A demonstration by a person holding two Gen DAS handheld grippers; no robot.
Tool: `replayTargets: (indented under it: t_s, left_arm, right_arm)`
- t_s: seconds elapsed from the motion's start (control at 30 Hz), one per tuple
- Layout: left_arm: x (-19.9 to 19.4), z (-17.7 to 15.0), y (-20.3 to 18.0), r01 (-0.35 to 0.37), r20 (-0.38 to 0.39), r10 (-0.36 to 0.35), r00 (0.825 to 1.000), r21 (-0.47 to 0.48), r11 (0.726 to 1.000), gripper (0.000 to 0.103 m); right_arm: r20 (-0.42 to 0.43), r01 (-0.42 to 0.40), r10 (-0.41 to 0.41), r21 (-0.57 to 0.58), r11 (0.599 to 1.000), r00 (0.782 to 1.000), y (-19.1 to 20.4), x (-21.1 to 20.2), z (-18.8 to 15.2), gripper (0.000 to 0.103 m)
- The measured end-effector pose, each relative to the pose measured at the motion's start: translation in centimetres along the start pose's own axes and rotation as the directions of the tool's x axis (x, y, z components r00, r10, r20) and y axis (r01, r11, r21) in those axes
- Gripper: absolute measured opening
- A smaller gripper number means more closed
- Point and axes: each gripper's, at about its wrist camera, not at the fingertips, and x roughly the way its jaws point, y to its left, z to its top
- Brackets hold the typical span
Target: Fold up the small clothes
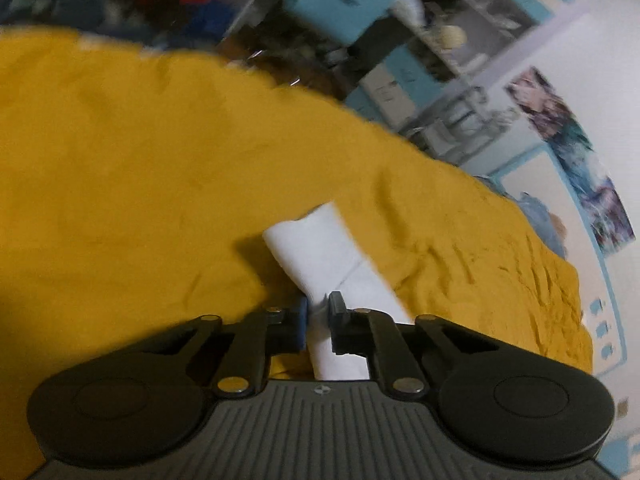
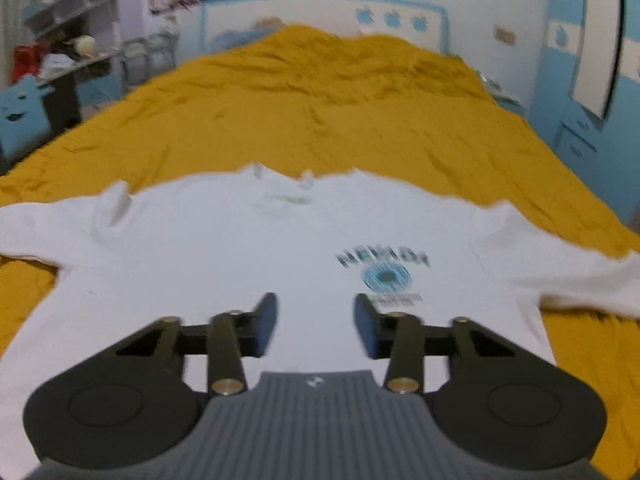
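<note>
A white T-shirt point(image 2: 248, 248) lay spread flat, chest up, across the near part of a mustard-yellow bedspread point(image 2: 320, 100), its sleeves reaching out left and right and a blue round print point(image 2: 385, 277) on the right of the chest. My left gripper point(image 1: 319, 312) had its jaws nearly together, pinching a narrow strip of the white cloth, seemingly a sleeve point(image 1: 320, 244). My right gripper point(image 2: 316, 320) hung over the shirt's lower middle, jaws partly open, with nothing visibly between its pads.

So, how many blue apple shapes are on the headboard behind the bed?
3, in a row on the white headboard: left apple, middle apple, right apple. The yellow bedcover may hide others lower down.
</note>
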Motion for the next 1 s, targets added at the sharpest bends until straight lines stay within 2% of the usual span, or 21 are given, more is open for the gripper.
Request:
replayTargets:
  t_s: [0.03,0.1,0.17,0.27,0.37,0.47,0.57,0.63,0.73,0.83,0.93,1.0]
  left_arm:
    - [-0.5,0.1,-0.9,0.013,0.018,-0.013,1.000,0.036,0.999,0.010]
    - [-2.3,-0.4,-3.4,0.033,0.046,-0.039,0.998,0.123,0.992,0.010]
    - [-4.5,-1.3,-6.8,0.050,0.075,-0.070,0.995,0.236,0.971,0.010]
    - [-8.1,-3.2,-12.5,0.098,0.103,-0.146,0.984,0.376,0.922,0.010]
    - [-11.7,-6.0,-18.4,0.168,0.084,-0.239,0.967,0.494,0.853,0.010]
    - [-15.0,-10.5,-23.9,0.217,0.038,-0.307,0.951,0.628,0.748,0.010]
    - [-16.8,-15.8,-28.2,0.256,-0.031,-0.342,0.939,0.727,0.637,0.010]
    - [-17.5,-20.4,-30.5,0.270,-0.072,-0.356,0.932,0.792,0.548,0.010]
    - [-17.7,-27.7,-32.4,0.313,-0.164,-0.356,0.920,0.854,0.415,0.010]
    - [-16.5,-34.6,-32.2,0.360,-0.265,-0.314,0.912,0.882,0.304,0.010]
    - [-14.4,-40.3,-30.5,0.407,-0.361,-0.218,0.906,0.885,0.225,0.010]
    - [-13.5,-43.4,-28.7,0.447,-0.426,-0.139,0.894,0.872,0.200,0.010]
  right_arm:
    - [-0.017,0.012,-0.012,0.015,1.000,1.000,-0.5,0.2,-0.1,0.019]
    - [-0.035,0.023,-0.021,0.053,0.998,0.999,-1.5,0.2,-0.3,0.017]
    - [-0.034,0.018,-0.016,0.078,0.997,0.999,-2.5,0.0,-0.5,0.016]
    - [-0.021,0.015,-0.014,0.091,0.996,1.000,-3.5,-0.6,-0.7,0.016]
    - [-0.016,-0.005,0.007,0.099,0.995,1.000,-4.5,-1.2,-0.9,0.012]
    - [-0.012,-0.016,0.018,0.113,0.993,1.000,-5.8,-1.7,-1.0,0.011]
    - [-0.009,-0.024,0.025,0.133,0.991,1.000,-7.2,-2.2,-1.3,0.011]
    - [-0.008,-0.029,0.030,0.149,0.988,1.000,-8.1,-2.4,-1.5,0.011]
    - [-0.012,-0.040,0.042,0.170,0.985,0.999,-9.4,-2.7,-2.2,0.011]
    - [-0.019,-0.050,0.055,0.182,0.982,0.998,-10.3,-2.8,-2.9,0.011]
    - [-0.037,-0.055,0.064,0.194,0.979,0.997,-11.0,-2.7,-3.7,0.011]
    - [-0.057,-0.053,0.066,0.203,0.978,0.996,-11.2,-2.4,-4.2,0.011]
